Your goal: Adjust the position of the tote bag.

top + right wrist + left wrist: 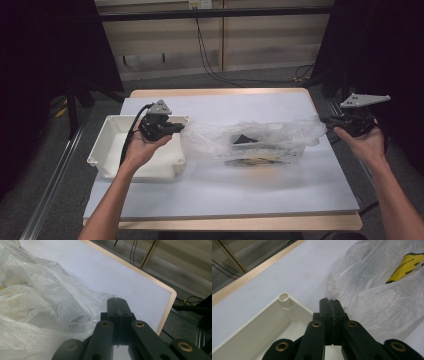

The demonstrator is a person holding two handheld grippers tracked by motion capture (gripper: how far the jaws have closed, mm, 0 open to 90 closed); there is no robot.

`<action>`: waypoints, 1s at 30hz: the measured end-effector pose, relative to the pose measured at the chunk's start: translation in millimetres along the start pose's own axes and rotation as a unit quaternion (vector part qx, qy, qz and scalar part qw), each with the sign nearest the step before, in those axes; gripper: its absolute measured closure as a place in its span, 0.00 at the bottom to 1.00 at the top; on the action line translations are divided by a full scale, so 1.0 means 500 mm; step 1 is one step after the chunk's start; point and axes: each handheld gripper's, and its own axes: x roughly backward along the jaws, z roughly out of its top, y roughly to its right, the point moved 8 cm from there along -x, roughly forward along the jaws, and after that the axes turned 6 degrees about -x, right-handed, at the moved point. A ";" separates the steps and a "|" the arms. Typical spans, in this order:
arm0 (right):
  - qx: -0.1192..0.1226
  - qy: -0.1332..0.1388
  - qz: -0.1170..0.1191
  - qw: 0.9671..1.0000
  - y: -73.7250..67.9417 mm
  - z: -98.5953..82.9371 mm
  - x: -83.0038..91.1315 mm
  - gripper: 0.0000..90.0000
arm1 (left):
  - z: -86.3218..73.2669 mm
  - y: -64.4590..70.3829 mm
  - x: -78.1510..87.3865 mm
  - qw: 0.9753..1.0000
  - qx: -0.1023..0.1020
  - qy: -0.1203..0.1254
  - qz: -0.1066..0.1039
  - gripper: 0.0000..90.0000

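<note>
A clear plastic bag (260, 137) hangs stretched across the middle of the table, with a dark item (244, 139) and yellow pieces (250, 161) inside. My left gripper (179, 128) is shut on the bag's left edge, just over the corner of a white bin (107, 145). In the left gripper view the shut jaws (329, 300) pinch the crinkled bag (374, 295), and a yellow item (404, 265) shows through the film. My right gripper (327, 121) is shut on the bag's right edge near the table's right side. In the right gripper view the bag (37, 302) runs up to the closed jaws (117, 299).
The white bin (262, 312) stands open at the table's left. The grey-white table top (225, 190) has a wooden border, and its right edge (166, 312) lies close to my right gripper. Cables run on the floor behind the table.
</note>
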 end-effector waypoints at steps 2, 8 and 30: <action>-0.008 0.003 0.003 1.000 0.001 -0.005 -0.006 1.00 | -0.002 0.001 -0.006 1.000 -0.007 -0.006 -0.003 1.00; -0.001 -0.004 0.014 1.000 -0.011 -0.006 -0.025 1.00 | 0.000 0.009 -0.027 1.000 -0.008 -0.009 -0.009 1.00; 0.005 -0.070 0.001 0.998 0.005 -0.091 -0.090 1.00 | -0.037 -0.003 -0.067 0.997 -0.026 -0.077 -0.004 1.00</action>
